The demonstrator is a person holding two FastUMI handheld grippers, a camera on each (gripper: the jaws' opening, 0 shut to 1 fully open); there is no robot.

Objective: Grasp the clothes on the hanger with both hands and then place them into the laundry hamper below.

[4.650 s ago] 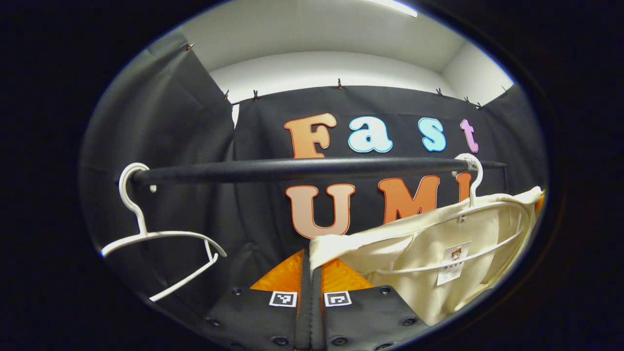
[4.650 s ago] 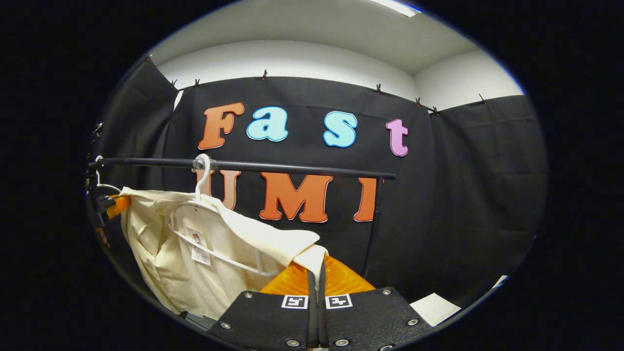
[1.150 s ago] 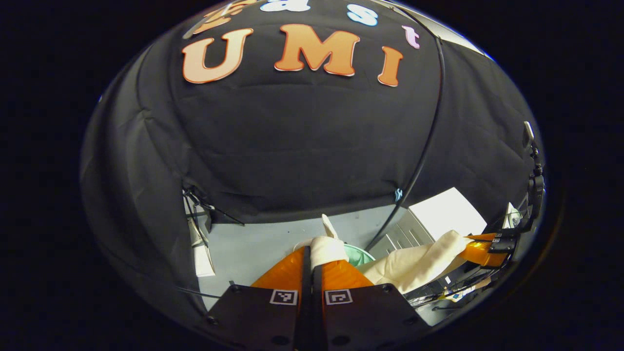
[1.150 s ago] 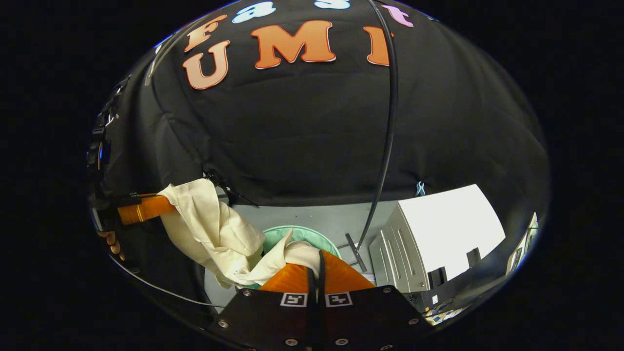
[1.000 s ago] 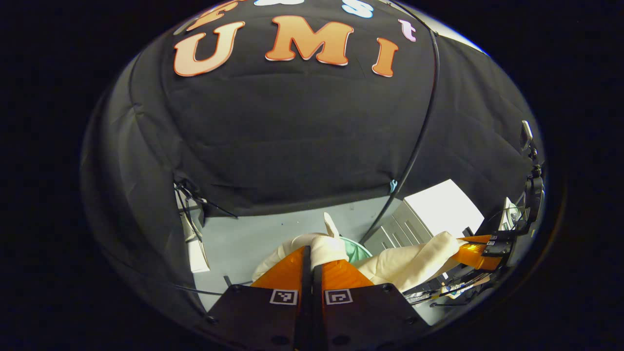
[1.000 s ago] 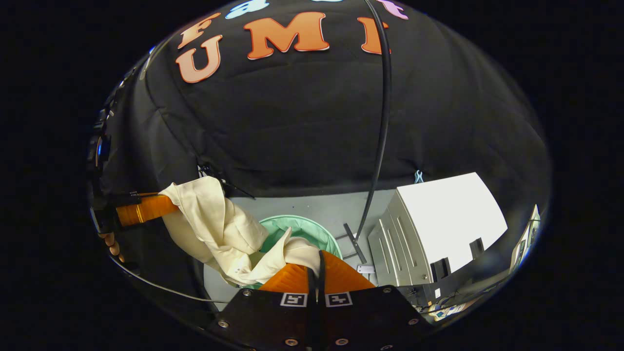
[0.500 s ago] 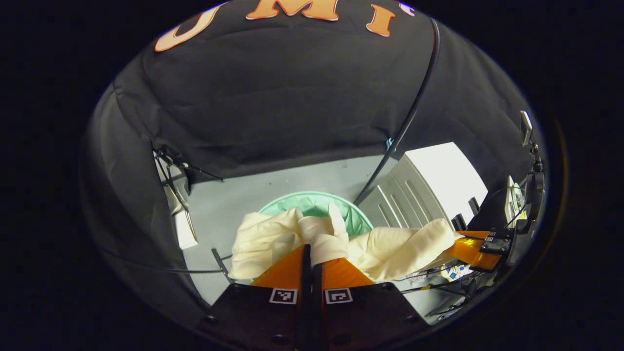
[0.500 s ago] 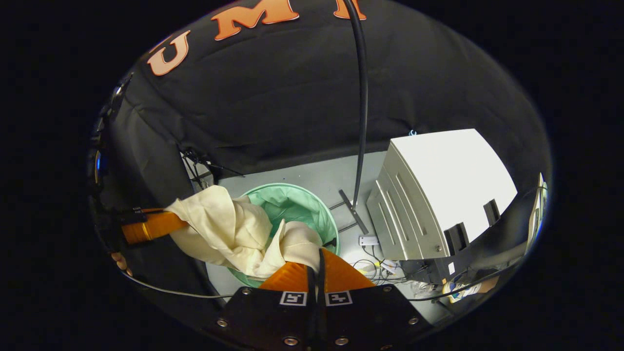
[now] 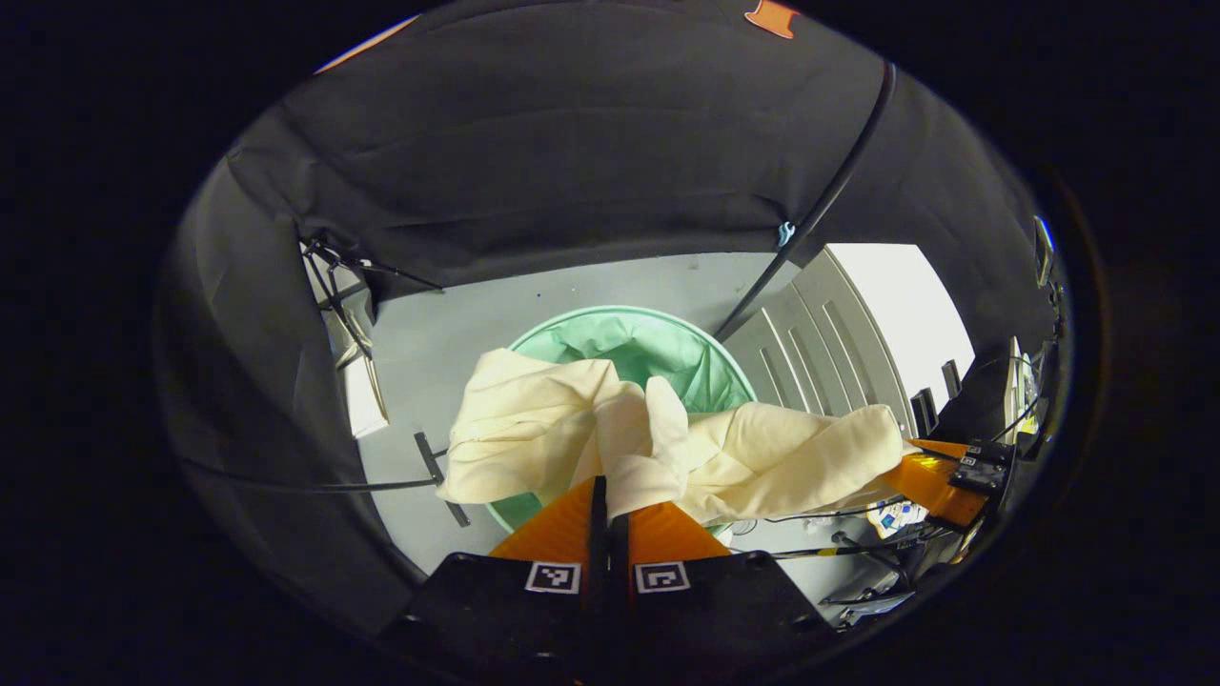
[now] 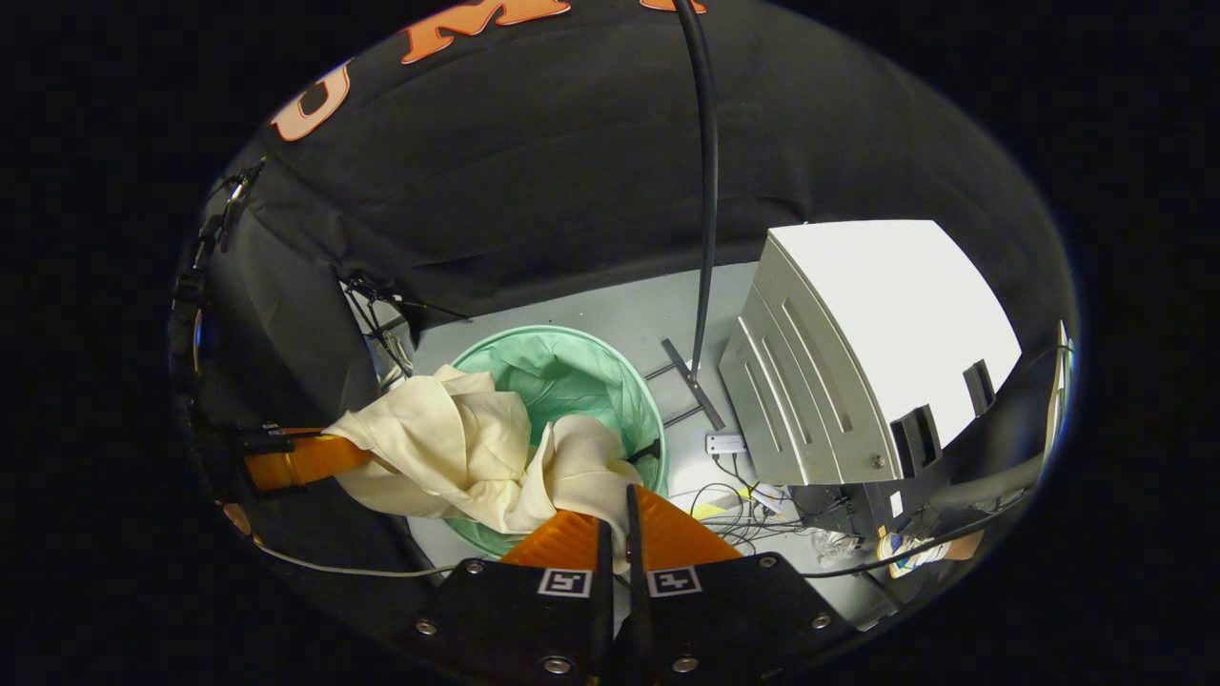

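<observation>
Cream cloth, soft and floppy, is seen in the left gripper view. It is the clothes [image 9: 572, 429], bunched up and held in the air right over the laundry hamper [image 9: 705, 367]. One end of the clothes is pinched between the fingers of the left gripper [image 9: 610, 495], which are pressed nearly together on it. The other end is stretched out to the right gripper [image 9: 929, 486], seen far off at the right side. The green bag inside the hamper can be seen behind the cloth, and the hamper stands on the grey floor [image 9: 457, 333]. A white cabinet [image 9: 858, 324] is seen just beside the hamper.

In the right gripper view, the clothes [image 10: 448, 453] are draped over the near rim of the laundry hamper [image 10: 572, 372]. A fold is pinched by the right gripper [image 10: 618, 534], with only a thin gap left between its fingers. The left gripper [image 10: 305, 459] is seen at the left side with cloth held in it, and a bit of a hand is seen under it. More of the cabinet [image 10: 858, 343] is shown here, with wires on the floor below it.

The clothes are judged to be light and limp, so they will sag and fold. They are best held at two far-apart edges, as they are now.
</observation>
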